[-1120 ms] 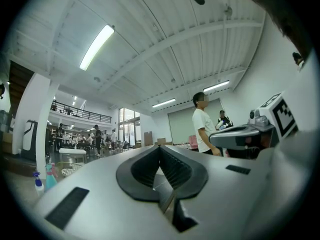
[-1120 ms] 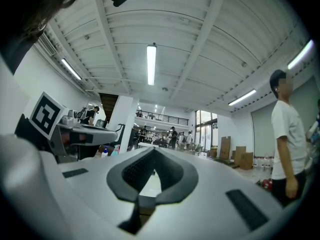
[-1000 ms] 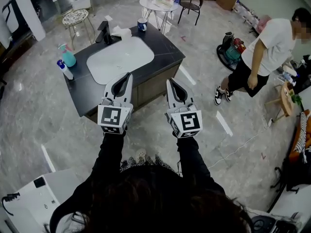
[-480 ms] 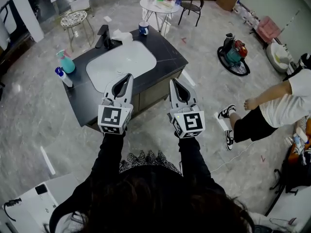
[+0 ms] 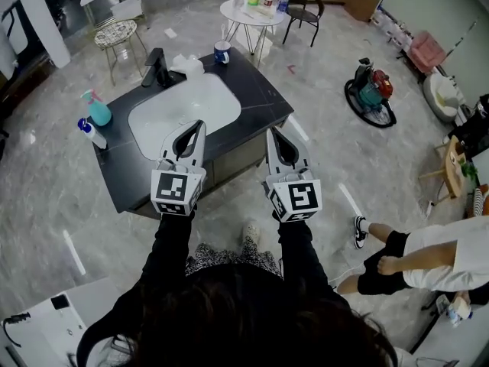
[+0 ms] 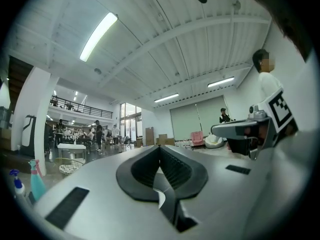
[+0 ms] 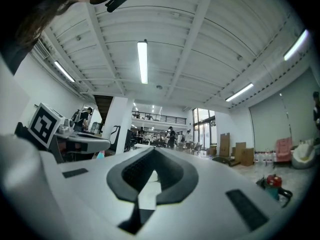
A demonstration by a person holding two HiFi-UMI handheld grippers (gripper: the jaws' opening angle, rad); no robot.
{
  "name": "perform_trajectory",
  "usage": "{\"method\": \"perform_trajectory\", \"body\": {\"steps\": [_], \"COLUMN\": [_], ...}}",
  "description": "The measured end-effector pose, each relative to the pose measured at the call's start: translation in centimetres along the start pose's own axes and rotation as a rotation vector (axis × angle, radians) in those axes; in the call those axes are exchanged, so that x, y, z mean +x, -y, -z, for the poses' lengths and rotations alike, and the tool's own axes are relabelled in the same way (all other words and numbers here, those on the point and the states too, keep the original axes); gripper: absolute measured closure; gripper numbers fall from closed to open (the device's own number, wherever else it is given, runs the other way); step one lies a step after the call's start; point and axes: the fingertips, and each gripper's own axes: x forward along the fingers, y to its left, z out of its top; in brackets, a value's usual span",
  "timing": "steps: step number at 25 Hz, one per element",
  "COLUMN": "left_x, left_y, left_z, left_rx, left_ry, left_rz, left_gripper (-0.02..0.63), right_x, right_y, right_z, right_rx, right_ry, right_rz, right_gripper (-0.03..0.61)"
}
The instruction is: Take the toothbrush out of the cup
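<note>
A blue cup (image 5: pixel 221 52) stands at the far corner of the dark counter (image 5: pixel 260 102), and a thin pale toothbrush (image 5: pixel 225 32) sticks up out of it. My left gripper (image 5: pixel 202 123) hangs over the counter's near edge by the white sink basin (image 5: pixel 179 105), shut and empty. My right gripper (image 5: pixel 270 131) is level with it off the counter's near corner, also shut with nothing held. In the left gripper view the closed jaws (image 6: pixel 160 148) point level into the hall, as do those in the right gripper view (image 7: pixel 154 151). The cup is well ahead of both grippers.
On the counter stand a black faucet (image 5: pixel 156 67), a crumpled white tissue (image 5: pixel 188 64), a teal spray bottle (image 5: pixel 98 111) and a blue-capped bottle (image 5: pixel 90 132). Beyond are a round white table (image 5: pixel 252 8), a chair (image 5: pixel 302 3) and a stool (image 5: pixel 116 29). A person (image 5: pixel 428 262) crouches at lower right.
Both grippers have moved forward together toward the counter, staying shut. The counter sits closer below them. The person on the right has walked from the upper right down to the lower right.
</note>
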Motion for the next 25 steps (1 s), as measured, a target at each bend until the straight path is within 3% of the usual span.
{"method": "perform_trajectory", "body": {"steps": [15, 25], "left_x": [12.5, 17.4], "left_y": [2.8, 3.8], "left_z": [-0.5, 0.4], "left_rx": [0.036, 0.047], "left_ry": [0.003, -0.019], "left_rz": [-0.068, -0.098], "left_gripper": [0.606, 0.606], "right_x": [6.4, 8.8], "right_y": [13.0, 17.2], "right_z": [0.8, 2.6], "right_rx": [0.002, 0.019], "right_ry": [0.053, 0.051], "right_rz": [-0.058, -0.112], "right_gripper": [0.574, 0.574]}}
